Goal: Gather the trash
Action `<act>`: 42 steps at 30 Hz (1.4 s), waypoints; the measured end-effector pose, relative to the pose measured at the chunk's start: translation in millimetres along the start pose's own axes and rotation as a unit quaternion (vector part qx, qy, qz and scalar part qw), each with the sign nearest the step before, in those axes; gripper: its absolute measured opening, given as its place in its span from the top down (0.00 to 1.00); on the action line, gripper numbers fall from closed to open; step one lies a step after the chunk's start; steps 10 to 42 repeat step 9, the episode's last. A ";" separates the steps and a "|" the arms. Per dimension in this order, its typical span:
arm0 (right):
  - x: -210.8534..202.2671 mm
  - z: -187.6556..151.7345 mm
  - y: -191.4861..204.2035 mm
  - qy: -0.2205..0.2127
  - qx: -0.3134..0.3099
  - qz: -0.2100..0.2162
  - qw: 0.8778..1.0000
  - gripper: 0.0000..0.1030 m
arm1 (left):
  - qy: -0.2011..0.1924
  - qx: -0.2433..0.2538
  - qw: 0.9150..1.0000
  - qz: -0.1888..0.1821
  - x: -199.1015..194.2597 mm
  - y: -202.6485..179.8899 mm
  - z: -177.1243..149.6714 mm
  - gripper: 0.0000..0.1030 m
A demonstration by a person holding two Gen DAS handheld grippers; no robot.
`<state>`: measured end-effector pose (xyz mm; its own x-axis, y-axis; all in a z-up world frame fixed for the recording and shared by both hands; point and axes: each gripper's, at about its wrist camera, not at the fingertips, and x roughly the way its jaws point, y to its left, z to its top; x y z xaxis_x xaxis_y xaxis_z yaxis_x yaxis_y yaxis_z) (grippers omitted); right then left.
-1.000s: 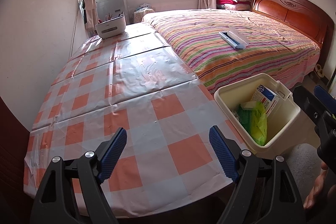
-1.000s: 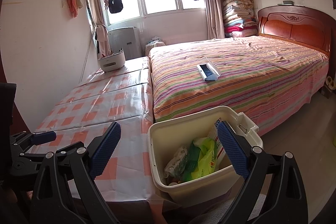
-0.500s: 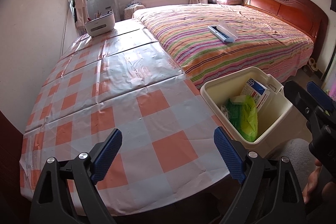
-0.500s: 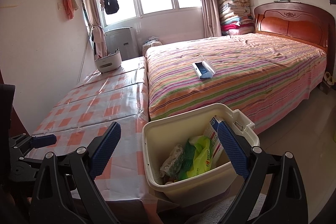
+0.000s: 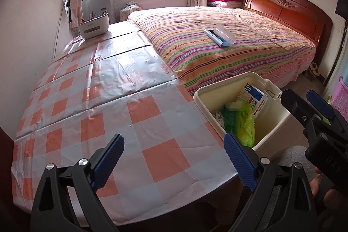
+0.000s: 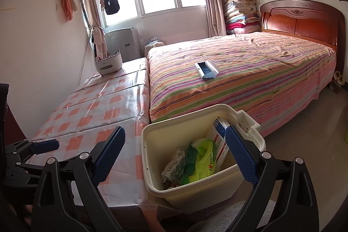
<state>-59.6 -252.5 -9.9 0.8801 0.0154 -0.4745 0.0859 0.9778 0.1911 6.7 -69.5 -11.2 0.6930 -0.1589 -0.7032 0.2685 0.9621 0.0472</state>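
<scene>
A cream trash bin (image 5: 202, 94) (image 6: 152, 179) stands on the floor between the table and the bed. It holds a green plastic bag (image 5: 241, 123) (image 6: 202, 162), a white and blue box (image 5: 252, 97) (image 6: 218, 138) and crumpled wrappers (image 6: 176, 164). My left gripper (image 5: 174, 160) is open and empty above the near edge of the checked table (image 5: 104, 101). My right gripper (image 6: 175, 153) is open and empty just above the bin, and it shows in the left wrist view (image 5: 313, 108) to the right of the bin.
A striped bed (image 5: 228, 47) (image 6: 250, 71) with a wooden headboard (image 5: 289, 10) carries a white and blue lint brush (image 5: 219, 37) (image 6: 205, 70). A white holder with pens (image 5: 93, 24) (image 6: 108, 62) sits at the table's far end. A pink basket (image 5: 341, 97) stands at the right.
Both grippers have drawn back and tilted up a little, so the bin and table sit lower and farther in view. Both stay open and empty.
</scene>
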 end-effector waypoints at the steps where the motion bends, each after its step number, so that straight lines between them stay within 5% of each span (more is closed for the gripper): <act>1: 0.4 -0.1 -0.6 0.001 0.001 0.000 1.000 0.11 | -0.003 0.006 1.000 0.006 -0.3 -1.9 -0.1 0.12; 7: 1.3 -0.8 -0.8 0.003 0.002 0.000 1.000 0.11 | -0.010 0.025 0.999 0.033 -0.5 -6.4 -1.4 0.12; 42: 1.9 -0.8 -0.3 0.004 0.002 0.000 1.000 0.11 | -0.011 0.028 0.999 0.033 -0.8 -6.8 -1.5 0.12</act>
